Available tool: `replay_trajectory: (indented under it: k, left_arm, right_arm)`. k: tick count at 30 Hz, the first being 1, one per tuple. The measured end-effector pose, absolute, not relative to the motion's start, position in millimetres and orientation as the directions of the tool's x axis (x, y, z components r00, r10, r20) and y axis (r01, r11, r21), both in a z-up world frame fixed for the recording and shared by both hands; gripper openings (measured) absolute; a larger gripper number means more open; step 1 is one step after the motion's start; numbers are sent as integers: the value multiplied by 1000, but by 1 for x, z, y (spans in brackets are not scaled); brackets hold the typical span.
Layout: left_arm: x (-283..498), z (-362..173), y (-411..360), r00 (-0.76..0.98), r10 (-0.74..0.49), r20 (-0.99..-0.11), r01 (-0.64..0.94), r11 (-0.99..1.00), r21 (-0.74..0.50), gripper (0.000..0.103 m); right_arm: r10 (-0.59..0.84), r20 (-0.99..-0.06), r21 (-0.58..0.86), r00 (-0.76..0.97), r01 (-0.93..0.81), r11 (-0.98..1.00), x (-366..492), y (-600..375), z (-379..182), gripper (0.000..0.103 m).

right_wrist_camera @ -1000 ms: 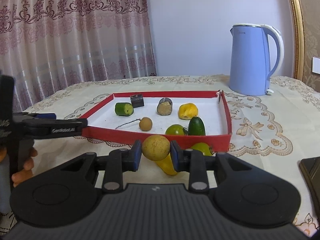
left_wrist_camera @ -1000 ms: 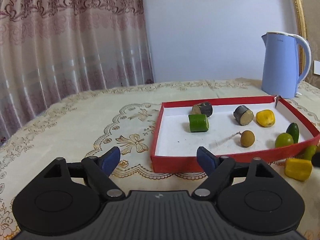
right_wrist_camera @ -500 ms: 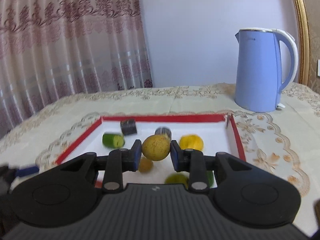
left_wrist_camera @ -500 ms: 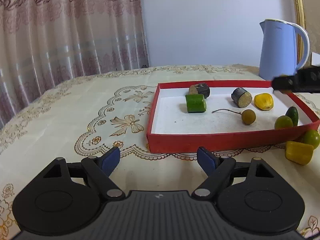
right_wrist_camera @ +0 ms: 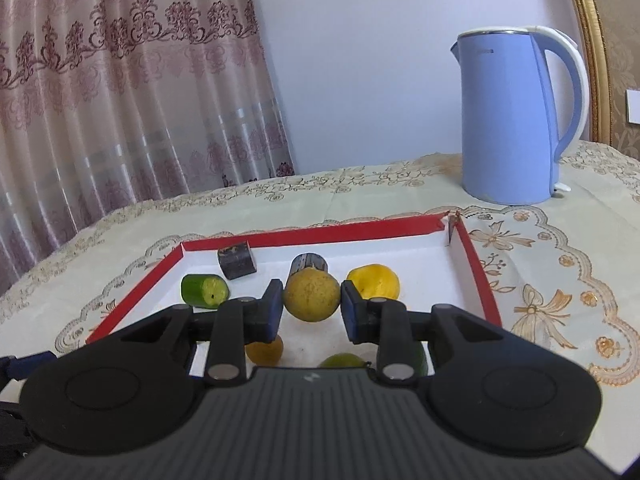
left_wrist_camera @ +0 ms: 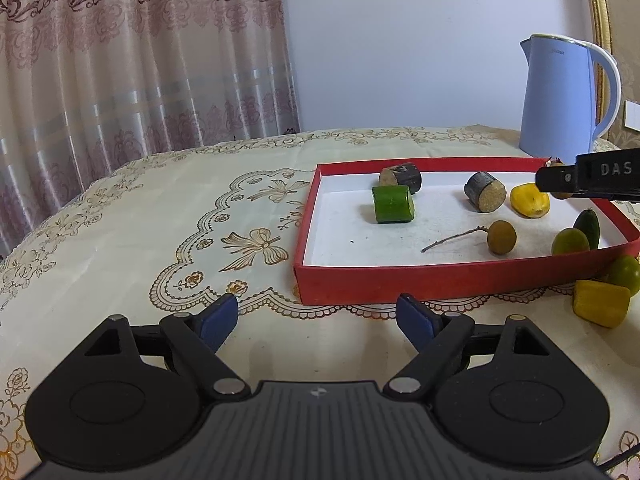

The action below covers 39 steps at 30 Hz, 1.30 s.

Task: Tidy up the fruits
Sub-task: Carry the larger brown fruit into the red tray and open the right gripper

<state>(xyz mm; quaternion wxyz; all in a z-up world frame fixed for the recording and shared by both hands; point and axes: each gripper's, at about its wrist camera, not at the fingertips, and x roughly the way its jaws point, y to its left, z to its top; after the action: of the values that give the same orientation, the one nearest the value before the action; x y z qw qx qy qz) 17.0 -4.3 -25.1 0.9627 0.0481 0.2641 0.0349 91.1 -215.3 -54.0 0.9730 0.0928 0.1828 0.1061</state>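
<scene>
While the left claw point(left_wrist_camera: 318, 316) gapes empty, the right claw point(right_wrist_camera: 312, 307) pinches a yellow fruit point(right_wrist_camera: 311, 295).

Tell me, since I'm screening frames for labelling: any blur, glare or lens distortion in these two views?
Left wrist view: sharp, soft even daylight, faint shadows in the red tray; fisheye bends the curtain. Right wrist view: held yellow fruit crisp, kettle leans from distortion, dark vignette at corners; no glare.

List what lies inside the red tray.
The red tray holds a green cucumber piece, two dark cylinders, a yellow fruit, a stemmed brown fruit and two green fruits. The right gripper hides part of the floor.
</scene>
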Motion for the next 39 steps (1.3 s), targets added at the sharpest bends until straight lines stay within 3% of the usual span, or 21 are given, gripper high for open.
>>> replay_trajectory:
  k: [11, 31, 33, 36, 39]
  left_arm:
    - [17, -25, -4, 858, 91, -506, -42, 993, 107, 87]
    - [17, -27, -4, 856, 93, -508, -45, 993, 106, 87]
    - [17, -27, -4, 855, 95, -510, -47, 993, 106, 87]
    - [17, -27, -3, 854, 97, -511, -50, 993, 105, 87]
    - [17, -27, -3, 854, 98, -511, -51, 993, 105, 87]
  right_arm:
    - [226, -426, 127, 876, -189, 974, 116, -186, -51, 29]
    - [237, -417, 100, 877, -215, 971, 129, -168, -45, 30]
    - [229, -413, 81, 882, -215, 973, 129, -161, -45, 46]
    - [202, -389, 48, 899, -199, 979, 121, -159, -42, 61]
    - [171, -361, 50, 917, -164, 985, 103, -167, -35, 91]
